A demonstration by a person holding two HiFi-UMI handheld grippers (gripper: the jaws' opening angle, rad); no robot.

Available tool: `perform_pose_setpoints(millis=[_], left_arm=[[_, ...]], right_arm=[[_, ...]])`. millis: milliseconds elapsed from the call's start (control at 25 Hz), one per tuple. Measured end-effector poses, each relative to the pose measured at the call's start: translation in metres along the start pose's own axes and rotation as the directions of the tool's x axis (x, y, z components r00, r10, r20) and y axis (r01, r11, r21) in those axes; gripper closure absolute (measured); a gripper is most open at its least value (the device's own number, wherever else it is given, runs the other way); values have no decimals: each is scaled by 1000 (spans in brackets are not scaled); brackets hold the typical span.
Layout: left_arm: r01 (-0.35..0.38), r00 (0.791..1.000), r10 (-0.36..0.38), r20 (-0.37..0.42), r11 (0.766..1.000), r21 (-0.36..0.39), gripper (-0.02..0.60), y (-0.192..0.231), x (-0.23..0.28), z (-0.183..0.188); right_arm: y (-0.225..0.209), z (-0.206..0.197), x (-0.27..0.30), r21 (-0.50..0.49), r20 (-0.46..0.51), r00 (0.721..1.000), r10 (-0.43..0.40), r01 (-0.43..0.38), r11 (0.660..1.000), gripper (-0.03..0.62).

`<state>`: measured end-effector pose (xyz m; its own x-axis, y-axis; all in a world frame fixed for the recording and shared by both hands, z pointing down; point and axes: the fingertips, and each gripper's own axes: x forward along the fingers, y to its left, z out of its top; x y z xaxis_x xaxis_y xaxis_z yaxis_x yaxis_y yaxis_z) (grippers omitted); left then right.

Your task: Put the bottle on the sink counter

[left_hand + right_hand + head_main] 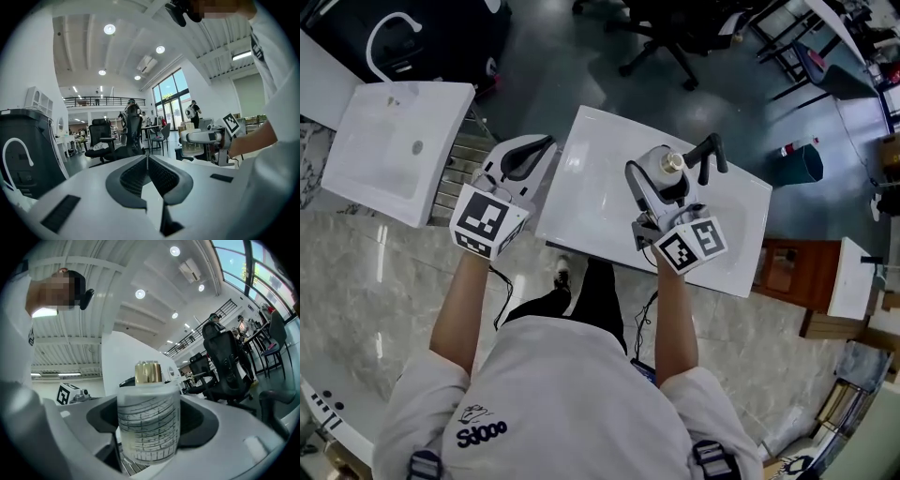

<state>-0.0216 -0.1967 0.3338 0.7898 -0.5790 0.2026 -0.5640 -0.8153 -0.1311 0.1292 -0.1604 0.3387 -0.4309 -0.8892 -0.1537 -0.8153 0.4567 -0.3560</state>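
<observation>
A frosted glass bottle (pixel 667 166) with a gold cap is held upright over the white sink counter (pixel 581 192), near its black faucet (pixel 711 155). My right gripper (pixel 667 180) is shut on the bottle. In the right gripper view the bottle (pixel 147 427) fills the gap between the jaws of the right gripper (pixel 149 420). My left gripper (pixel 541 147) hovers off the sink's left edge, shut and empty. Its jaws meet with nothing between them in the left gripper view (pixel 147 158), where the bottle (pixel 193 148) also shows in the right gripper.
A second white sink (pixel 384 159) with a white curved faucet stands to the left, with a metal grate (pixel 457 178) between the two sinks. A black office chair (pixel 666 37), a teal bin (pixel 806 161) and a wooden stand (pixel 783 272) surround the spot.
</observation>
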Motion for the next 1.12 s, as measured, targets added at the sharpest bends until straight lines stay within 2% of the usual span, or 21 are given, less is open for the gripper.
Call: perform_pose_setpoints(millis=[360, 760, 1000, 1120], left_arm=[[-48, 995, 43, -86, 997, -65, 566, 14, 37, -45], [-113, 978, 89, -190, 987, -117, 566, 28, 54, -94], [-143, 965, 107, -241, 980, -138, 566, 38, 53, -120], [-146, 965, 109, -240, 979, -143, 566, 41, 55, -123]], right_arm=[[-59, -58, 36, 11, -99, 995, 6, -5, 1000, 247], [-97, -114, 74, 1, -173, 984, 31, -32, 1000, 247], [-114, -152, 88, -50, -240, 971, 0, -12, 999, 247], [-122, -168, 92, -80, -267, 963, -23, 2, 997, 247]])
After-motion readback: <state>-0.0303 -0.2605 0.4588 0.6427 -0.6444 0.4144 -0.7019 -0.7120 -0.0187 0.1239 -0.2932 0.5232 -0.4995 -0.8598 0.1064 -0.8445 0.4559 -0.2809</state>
